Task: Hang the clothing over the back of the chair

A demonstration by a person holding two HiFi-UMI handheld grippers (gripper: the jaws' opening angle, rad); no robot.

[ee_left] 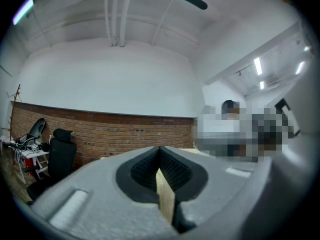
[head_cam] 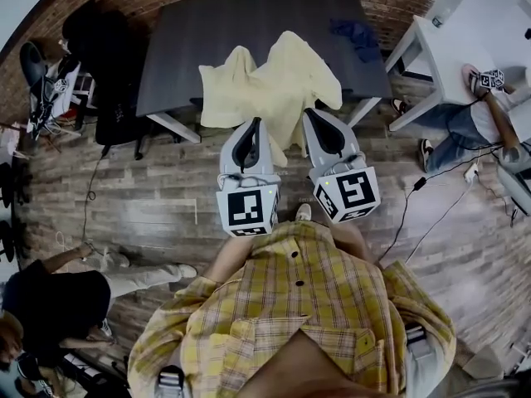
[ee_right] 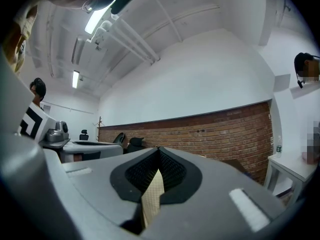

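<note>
A pale yellow garment (head_cam: 278, 81) hangs spread in front of me, its upper part lying against the near edge of the dark table (head_cam: 249, 23). My left gripper (head_cam: 252, 125) is shut on the garment's lower left part, my right gripper (head_cam: 314, 116) on its lower right. In the left gripper view a strip of yellow cloth (ee_left: 165, 196) shows pinched in the left gripper (ee_left: 160, 151). The right gripper view shows the same: cloth (ee_right: 151, 196) pinched in the right gripper (ee_right: 159, 151). A black office chair (head_cam: 116, 98) stands left of the table.
A blue cloth (head_cam: 357, 36) lies on the table's far right. A white table (head_cam: 477, 23) with a seated person (head_cam: 473, 123) is at the right. Another person (head_cam: 58, 293) crouches at lower left. Cables (head_cam: 431, 214) trail on the wooden floor.
</note>
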